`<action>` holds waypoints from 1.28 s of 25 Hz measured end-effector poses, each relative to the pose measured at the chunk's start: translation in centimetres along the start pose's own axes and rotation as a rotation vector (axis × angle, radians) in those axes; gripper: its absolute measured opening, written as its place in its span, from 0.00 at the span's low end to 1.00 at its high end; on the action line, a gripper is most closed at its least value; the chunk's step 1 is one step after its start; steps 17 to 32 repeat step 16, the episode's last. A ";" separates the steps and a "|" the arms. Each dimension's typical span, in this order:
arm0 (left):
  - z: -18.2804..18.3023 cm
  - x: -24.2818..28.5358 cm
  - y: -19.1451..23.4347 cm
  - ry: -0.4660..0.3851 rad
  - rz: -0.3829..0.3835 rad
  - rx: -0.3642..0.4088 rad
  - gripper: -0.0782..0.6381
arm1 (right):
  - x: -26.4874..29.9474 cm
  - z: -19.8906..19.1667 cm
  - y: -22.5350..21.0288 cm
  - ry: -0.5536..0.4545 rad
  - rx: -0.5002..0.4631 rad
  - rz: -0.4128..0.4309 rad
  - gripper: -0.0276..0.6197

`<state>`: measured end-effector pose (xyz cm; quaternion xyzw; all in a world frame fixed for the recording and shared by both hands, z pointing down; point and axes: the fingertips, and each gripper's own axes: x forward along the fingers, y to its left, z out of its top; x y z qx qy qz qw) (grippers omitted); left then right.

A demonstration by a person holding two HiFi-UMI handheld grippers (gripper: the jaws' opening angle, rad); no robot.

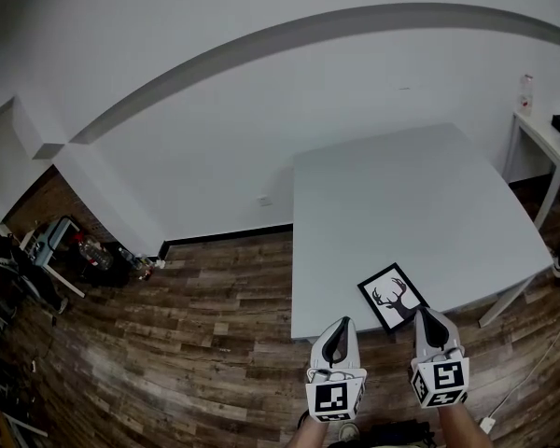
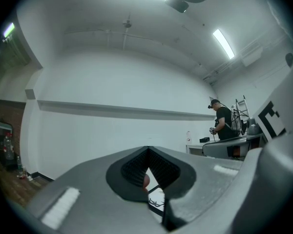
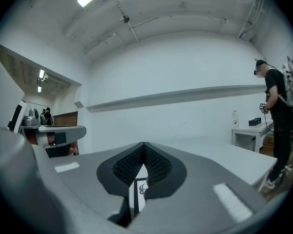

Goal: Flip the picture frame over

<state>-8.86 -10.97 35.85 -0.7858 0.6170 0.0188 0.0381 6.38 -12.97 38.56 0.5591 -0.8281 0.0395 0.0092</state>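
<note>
Pressing both jaw pairs tip to tip on nothing, on left gripper (image 1: 343,323) and right gripper (image 1: 423,314) alike. Pointing both forward, toward the near edge of the table (image 1: 401,185). Hanging the right gripper just at the near-right corner of the frame (image 1: 393,296), contact not being readable; holding the left gripper off the table edge, to the frame's left and farther from it. Finding the frame lying flat, deer print up, its long axis running from far-left to near-right, toward the right gripper. Fitting equally a print-up frame awaiting turning and one already turned from its back.
</note>
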 end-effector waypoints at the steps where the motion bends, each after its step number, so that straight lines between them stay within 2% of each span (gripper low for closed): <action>1: 0.1 0.0 0.1 -0.002 0.000 0.001 0.11 | 0.1 0.1 0.0 -0.001 -0.002 0.001 0.08; 10: 0.5 0.1 0.6 -0.011 0.004 0.004 0.11 | 0.2 0.8 0.0 -0.020 -0.030 -0.010 0.08; 32: 0.5 -0.4 0.0 0.008 -0.004 -0.010 0.11 | -0.6 0.5 -0.1 -0.005 -0.029 -0.014 0.08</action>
